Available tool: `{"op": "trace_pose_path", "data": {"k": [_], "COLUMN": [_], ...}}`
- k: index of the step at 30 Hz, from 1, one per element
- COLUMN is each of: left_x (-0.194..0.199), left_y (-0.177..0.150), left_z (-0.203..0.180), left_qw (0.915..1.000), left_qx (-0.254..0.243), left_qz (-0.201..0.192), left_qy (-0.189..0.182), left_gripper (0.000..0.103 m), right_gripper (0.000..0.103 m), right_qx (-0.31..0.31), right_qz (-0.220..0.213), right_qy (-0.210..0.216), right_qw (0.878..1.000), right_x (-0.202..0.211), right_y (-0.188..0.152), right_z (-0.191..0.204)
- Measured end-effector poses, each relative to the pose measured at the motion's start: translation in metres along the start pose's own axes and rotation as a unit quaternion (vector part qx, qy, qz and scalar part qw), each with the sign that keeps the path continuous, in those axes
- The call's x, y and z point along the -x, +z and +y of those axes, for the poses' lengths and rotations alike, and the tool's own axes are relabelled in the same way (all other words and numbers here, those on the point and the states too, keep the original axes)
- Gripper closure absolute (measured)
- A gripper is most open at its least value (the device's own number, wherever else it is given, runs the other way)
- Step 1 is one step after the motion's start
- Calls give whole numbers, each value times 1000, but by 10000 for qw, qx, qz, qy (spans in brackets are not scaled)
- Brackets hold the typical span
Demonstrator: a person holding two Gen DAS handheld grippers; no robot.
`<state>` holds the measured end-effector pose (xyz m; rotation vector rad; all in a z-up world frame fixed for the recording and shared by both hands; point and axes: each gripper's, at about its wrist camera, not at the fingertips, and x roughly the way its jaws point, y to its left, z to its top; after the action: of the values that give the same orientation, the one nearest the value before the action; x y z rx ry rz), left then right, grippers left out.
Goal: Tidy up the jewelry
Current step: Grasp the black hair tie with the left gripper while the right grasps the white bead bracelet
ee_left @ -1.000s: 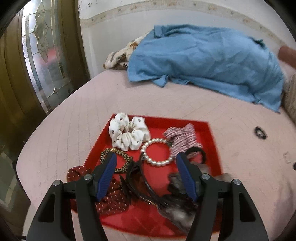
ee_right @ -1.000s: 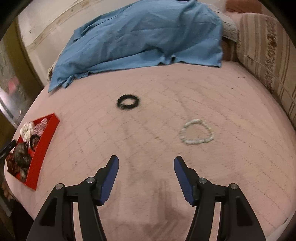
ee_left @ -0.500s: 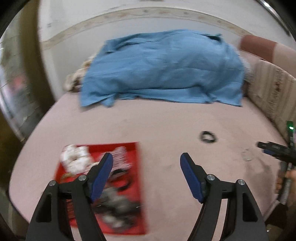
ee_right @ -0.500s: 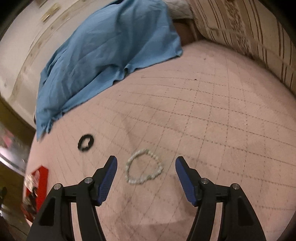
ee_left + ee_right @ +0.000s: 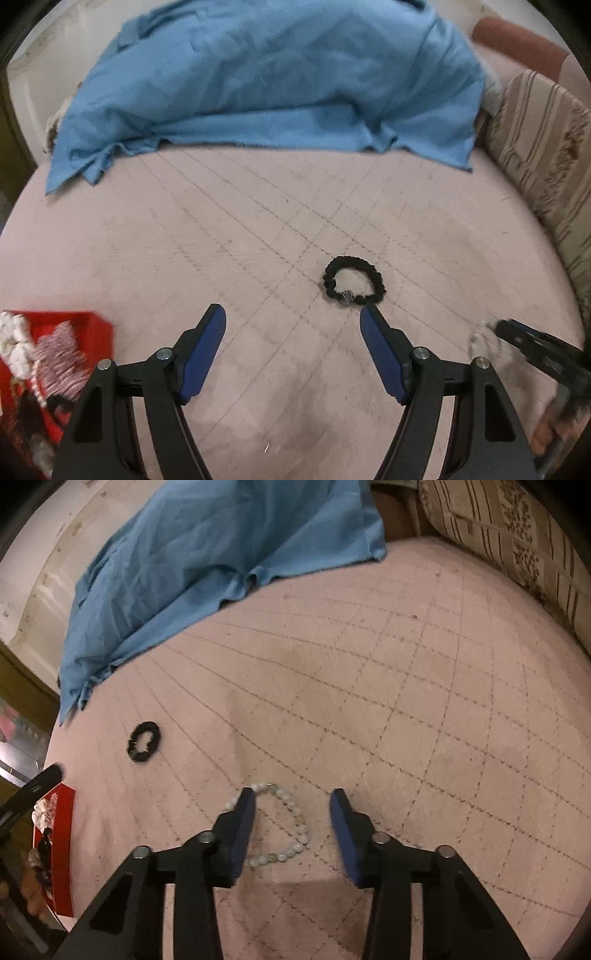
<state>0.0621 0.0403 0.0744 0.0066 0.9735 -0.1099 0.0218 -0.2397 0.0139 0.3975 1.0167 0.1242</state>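
A black hair tie (image 5: 354, 281) lies on the pink bed cover, just ahead of my open left gripper (image 5: 291, 325), near its right fingertip; it also shows in the right wrist view (image 5: 143, 742). A pale bead bracelet (image 5: 281, 823) lies on the cover under my open right gripper (image 5: 292, 805), its right side between the fingers and its left side under the left finger. A red tray (image 5: 92, 332) with hair accessories sits at the lower left of the left wrist view, and at the left edge of the right wrist view (image 5: 61, 849).
A blue cloth (image 5: 266, 81) is heaped at the back of the bed. A striped cushion (image 5: 546, 147) lies along the right side. The other gripper (image 5: 535, 347) shows at the right edge of the left wrist view.
My left gripper has swung right from over the red tray to face the black hair tie. My right gripper has moved forward and down onto the bead bracelet.
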Motion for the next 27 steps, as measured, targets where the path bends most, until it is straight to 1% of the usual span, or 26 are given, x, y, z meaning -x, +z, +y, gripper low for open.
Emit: {"op": "trace_pose_path", "data": {"k": [2,6,11,13,18,19,20,21,22,23,25,26,27], "left_x": [-22,-49,-74,-78,-88,-89,-90,-90,-89,-87,-83,-80,-77], "left_y": [5,11,17,17,20,20,19,17,16,15,14,13,11], "left_z": [-8,-15,-14,-15,-23,-24,-27,-30,-34,-40,-51,-58,-60], "left_qw": [9999,9996,9989,9991,9991,9991,9989,9988,9986,9982,9972,9964,9964], "left_qx": [-11,-53,-21,-53,-244,-263,-315,-366,-432,-538,-698,-796,-812], "left_qz": [112,280,460,430,291,264,219,171,130,111,152,184,191], "left_qy": [15,62,-2,33,167,195,252,280,270,237,221,234,150], "left_gripper": [29,29,29,29,29,29,29,35,48,56,96,96,96], "right_gripper": [61,61,63,63,72,77,83,86,92,95,96,96,96], "right_qx": [54,337,848,1046,1285,1323,1377,1436,1500,1563,1551,1475,1328], "right_qz": [-51,-72,-90,-97,-93,-111,-136,-166,-191,-200,-229,-225,-212], "right_qy": [-3,-124,-527,-687,-885,-895,-901,-892,-877,-859,-789,-709,-561], "right_qw": [10000,9993,9950,9921,9877,9871,9863,9855,9846,9838,9845,9863,9893], "right_x": [1,-1,-6,-7,-7,-8,-10,-12,-14,-15,-16,-15,-13], "right_y": [0,-3,-7,-10,-15,-15,-14,-13,-13,-13,-13,-12,-10], "right_z": [1,9,22,27,29,30,32,35,39,42,44,43,39]}}
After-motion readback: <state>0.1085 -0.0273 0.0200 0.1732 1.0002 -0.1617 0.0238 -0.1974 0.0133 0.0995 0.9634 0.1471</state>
